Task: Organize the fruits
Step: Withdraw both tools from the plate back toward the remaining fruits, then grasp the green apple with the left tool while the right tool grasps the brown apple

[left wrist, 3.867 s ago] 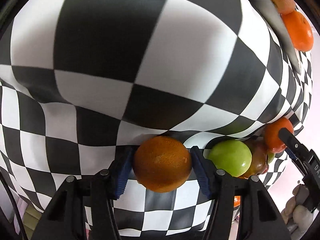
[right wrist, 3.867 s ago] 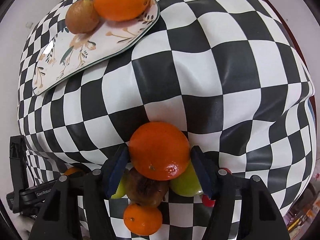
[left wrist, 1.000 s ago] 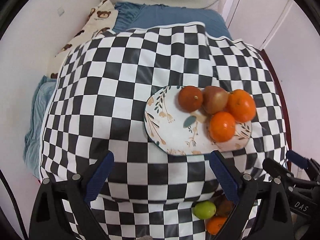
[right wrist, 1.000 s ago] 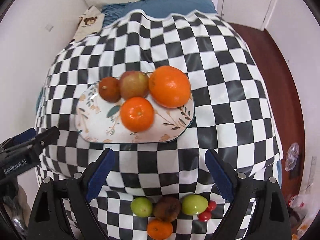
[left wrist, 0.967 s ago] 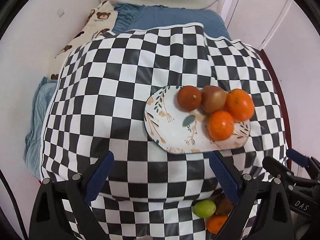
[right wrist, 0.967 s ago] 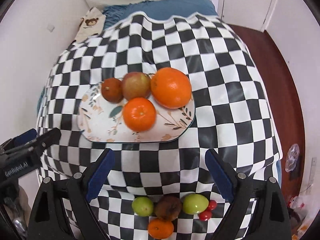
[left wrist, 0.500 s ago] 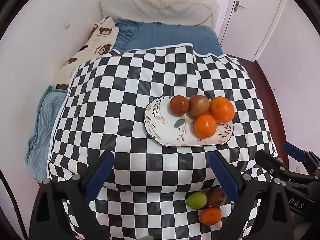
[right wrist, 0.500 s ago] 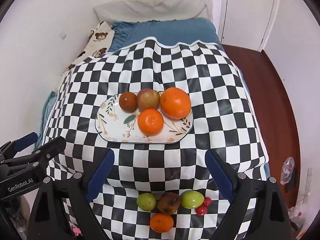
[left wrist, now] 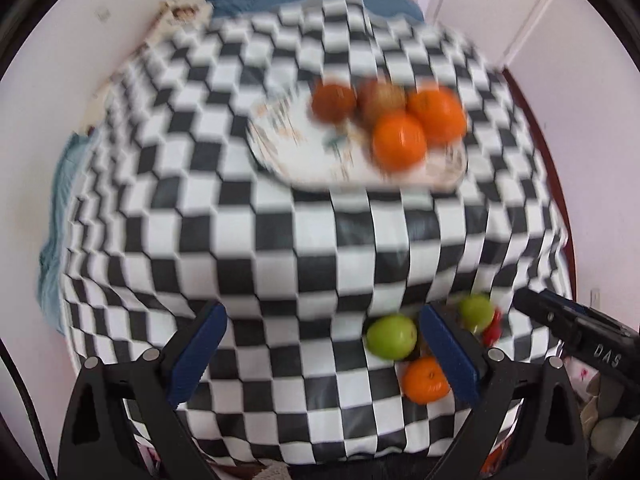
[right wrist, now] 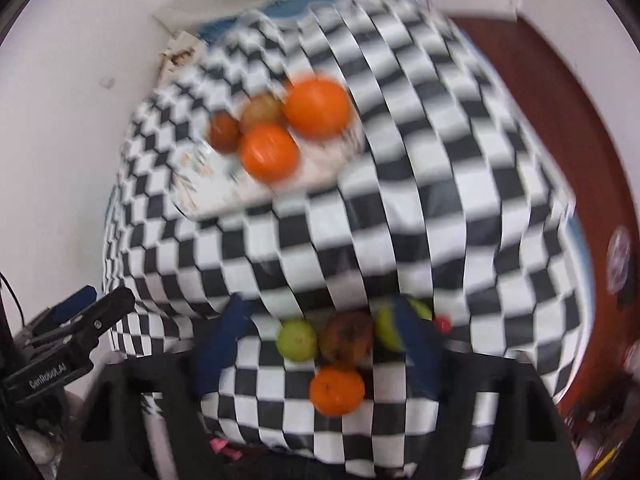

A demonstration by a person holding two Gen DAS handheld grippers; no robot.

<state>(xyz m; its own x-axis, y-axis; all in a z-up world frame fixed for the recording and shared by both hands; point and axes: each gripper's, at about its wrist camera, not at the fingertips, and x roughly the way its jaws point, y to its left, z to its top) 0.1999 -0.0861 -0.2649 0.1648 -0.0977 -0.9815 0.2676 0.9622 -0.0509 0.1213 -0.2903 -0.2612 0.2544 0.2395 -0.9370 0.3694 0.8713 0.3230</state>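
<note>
both tools gaping, right [right wrist: 320,344] closing, over blurred checkered tablecloth [left wrist: 280,240], perhaps bedside

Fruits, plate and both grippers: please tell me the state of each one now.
Plate: on the checkered cloth, holding four fruits.
Loose fruits: on the cloth near its front edge, not on the plate.
Left gripper: open, empty.
Right gripper: jaws closing, gripping nothing yet.

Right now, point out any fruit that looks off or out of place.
The brown fruit in the loose cluster near the cloth's front edge looks dark and blotchy, possibly spoiled, though blur hides detail. It sits between two green apples, off the plate.
</note>
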